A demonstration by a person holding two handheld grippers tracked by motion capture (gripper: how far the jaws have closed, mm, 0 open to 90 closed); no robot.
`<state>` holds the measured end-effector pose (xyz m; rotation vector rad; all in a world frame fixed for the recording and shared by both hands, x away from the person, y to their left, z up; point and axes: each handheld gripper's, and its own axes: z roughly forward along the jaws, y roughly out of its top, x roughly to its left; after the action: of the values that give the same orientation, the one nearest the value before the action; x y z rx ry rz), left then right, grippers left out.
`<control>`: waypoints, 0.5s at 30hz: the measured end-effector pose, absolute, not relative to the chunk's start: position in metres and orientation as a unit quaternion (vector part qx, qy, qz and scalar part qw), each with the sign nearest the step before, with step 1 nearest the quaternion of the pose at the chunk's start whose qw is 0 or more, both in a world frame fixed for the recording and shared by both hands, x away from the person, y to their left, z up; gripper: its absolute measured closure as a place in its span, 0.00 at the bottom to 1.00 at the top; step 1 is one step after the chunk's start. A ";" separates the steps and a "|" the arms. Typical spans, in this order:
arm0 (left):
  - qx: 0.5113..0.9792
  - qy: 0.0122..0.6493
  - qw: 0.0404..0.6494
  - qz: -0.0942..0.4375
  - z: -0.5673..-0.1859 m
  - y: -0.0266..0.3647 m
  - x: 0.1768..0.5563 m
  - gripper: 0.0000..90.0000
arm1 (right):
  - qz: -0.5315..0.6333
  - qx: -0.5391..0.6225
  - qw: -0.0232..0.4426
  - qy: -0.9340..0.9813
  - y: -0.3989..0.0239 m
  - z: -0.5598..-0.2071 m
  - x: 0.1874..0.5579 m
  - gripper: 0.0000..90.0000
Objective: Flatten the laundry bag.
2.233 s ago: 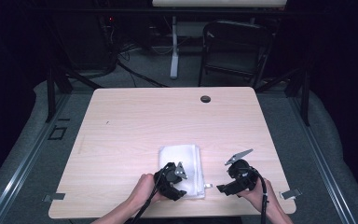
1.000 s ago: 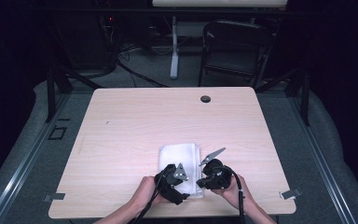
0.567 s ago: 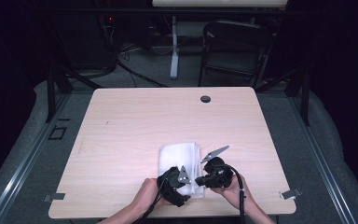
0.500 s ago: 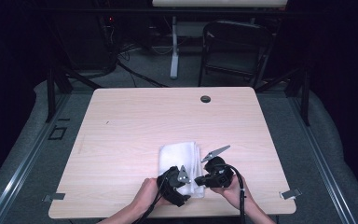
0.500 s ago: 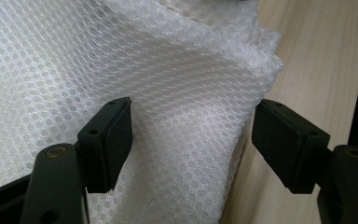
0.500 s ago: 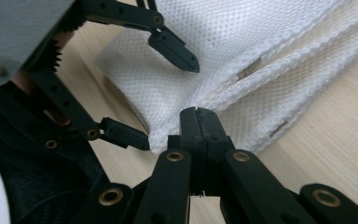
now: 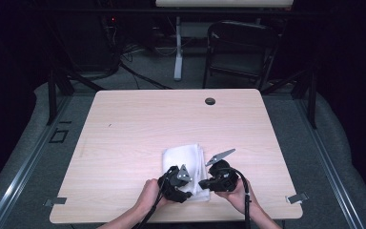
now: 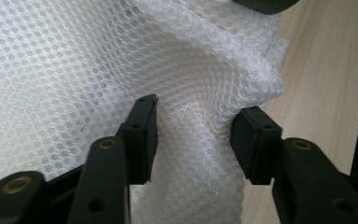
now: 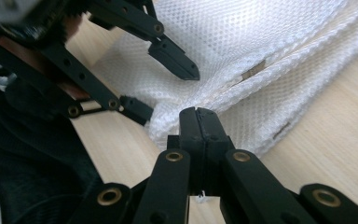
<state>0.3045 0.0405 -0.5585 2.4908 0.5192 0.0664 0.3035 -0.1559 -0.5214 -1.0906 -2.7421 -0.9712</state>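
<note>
The left tongs [image 8: 193,135] have just been closing around bunched white mesh cloth [image 8: 74,70].

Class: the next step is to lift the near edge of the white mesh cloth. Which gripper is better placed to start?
Right. The right gripper is shut on the mesh cloth edge; the left gripper's jaws, just closing, straddle a bunched fold.

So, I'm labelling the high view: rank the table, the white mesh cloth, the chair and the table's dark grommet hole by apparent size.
1. table
2. chair, farther back, so true size unsure
3. white mesh cloth
4. dark grommet hole
</note>
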 end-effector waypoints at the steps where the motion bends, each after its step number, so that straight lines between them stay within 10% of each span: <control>1: 0.935 0.195 0.294 0.025 -0.558 0.040 0.305 0.68 | -0.313 -0.351 0.017 -0.882 -0.156 -0.521 0.303 1.00; 15: 0.923 0.220 0.316 0.007 -0.558 0.048 0.310 0.88 | -0.266 -0.325 -0.004 -0.908 -0.161 -0.532 0.303 1.00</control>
<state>0.3102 0.0484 -0.5584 2.4297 0.5804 0.0188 0.3025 -0.1609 -0.5323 -1.0224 -2.8585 -0.8363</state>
